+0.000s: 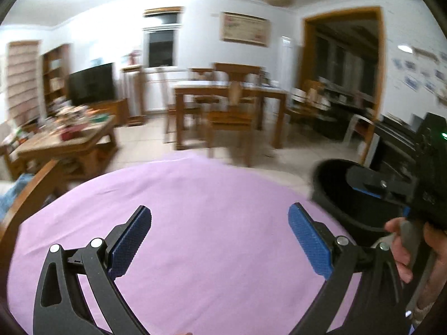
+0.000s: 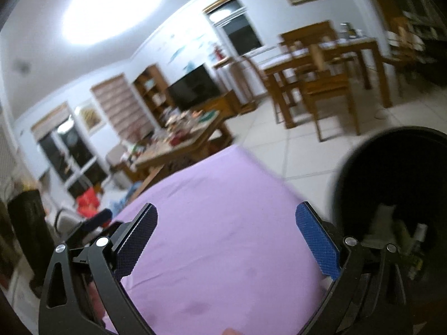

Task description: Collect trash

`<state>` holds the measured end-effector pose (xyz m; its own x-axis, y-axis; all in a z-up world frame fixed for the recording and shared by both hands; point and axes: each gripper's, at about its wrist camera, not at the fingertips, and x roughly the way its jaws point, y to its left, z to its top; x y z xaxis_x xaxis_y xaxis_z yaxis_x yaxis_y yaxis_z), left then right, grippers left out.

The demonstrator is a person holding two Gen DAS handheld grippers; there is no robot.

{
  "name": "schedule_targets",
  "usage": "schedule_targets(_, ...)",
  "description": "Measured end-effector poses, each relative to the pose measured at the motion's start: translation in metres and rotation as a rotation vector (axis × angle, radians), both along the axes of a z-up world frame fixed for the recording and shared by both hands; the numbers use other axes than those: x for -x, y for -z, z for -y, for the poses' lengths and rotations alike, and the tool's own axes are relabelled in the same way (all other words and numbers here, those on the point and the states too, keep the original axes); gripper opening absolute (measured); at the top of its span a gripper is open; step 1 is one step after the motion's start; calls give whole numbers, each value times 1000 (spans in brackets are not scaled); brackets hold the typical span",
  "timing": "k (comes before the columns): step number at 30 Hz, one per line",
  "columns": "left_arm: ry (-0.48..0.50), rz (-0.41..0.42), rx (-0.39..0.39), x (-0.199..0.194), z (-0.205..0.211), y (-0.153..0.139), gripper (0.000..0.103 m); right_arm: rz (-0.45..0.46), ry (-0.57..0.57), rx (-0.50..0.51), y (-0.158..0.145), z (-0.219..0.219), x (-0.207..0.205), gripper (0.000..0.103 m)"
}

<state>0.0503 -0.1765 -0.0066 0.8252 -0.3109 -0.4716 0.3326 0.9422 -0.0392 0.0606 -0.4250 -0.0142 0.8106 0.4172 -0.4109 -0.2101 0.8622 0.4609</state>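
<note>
A black trash bin (image 2: 391, 184) stands at the right edge of a table covered in purple cloth (image 2: 223, 223). Several pieces of trash (image 2: 391, 229) lie inside it. The bin also shows in the left wrist view (image 1: 335, 189). My left gripper (image 1: 220, 237) is open and empty above the purple cloth (image 1: 195, 223). My right gripper (image 2: 226, 237) is open and empty above the cloth, just left of the bin. In the left wrist view the right gripper (image 1: 396, 187) hangs by the bin, held by a hand (image 1: 405, 248).
A cluttered wooden coffee table (image 1: 64, 139) stands at the left, with a TV (image 1: 92, 83) behind it. A wooden dining table (image 1: 229, 92) and chairs (image 1: 232, 120) stand beyond on the tiled floor (image 2: 293, 145). A dark doorway (image 1: 343, 64) is at the right.
</note>
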Motion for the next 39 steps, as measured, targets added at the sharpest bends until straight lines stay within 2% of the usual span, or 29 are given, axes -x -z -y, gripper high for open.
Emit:
schedule_targets(4, -139, -9, 4, -6, -49, 2, 98, 12, -81, 52, -10, -76, -13, 98)
schedule_targets(8, -241, 9, 17, -11, -87, 6, 98, 9, -122, 71, -14, -131, -24, 98)
schedule_targets(12, -289, -6, 41, -16, -102, 7, 98, 11, -123, 83, -11, -164, -35, 98)
schedule_targets(16, -312, 27, 47, -10, -108, 5, 98, 56, -102, 131, -8, -189, -35, 98)
schedule_targets(22, -325, 25, 28, -6, -117, 10, 98, 160, -102, 235, -4, -189, -21, 98)
schedule_targets(26, -335, 18, 37, -3, -121, 13, 98, 160, -122, 281, 1, -189, -18, 98)
schedule_targets(39, -362, -1, 53, -5, -131, 16, 98, 167, -103, 273, 0, -177, -8, 98)
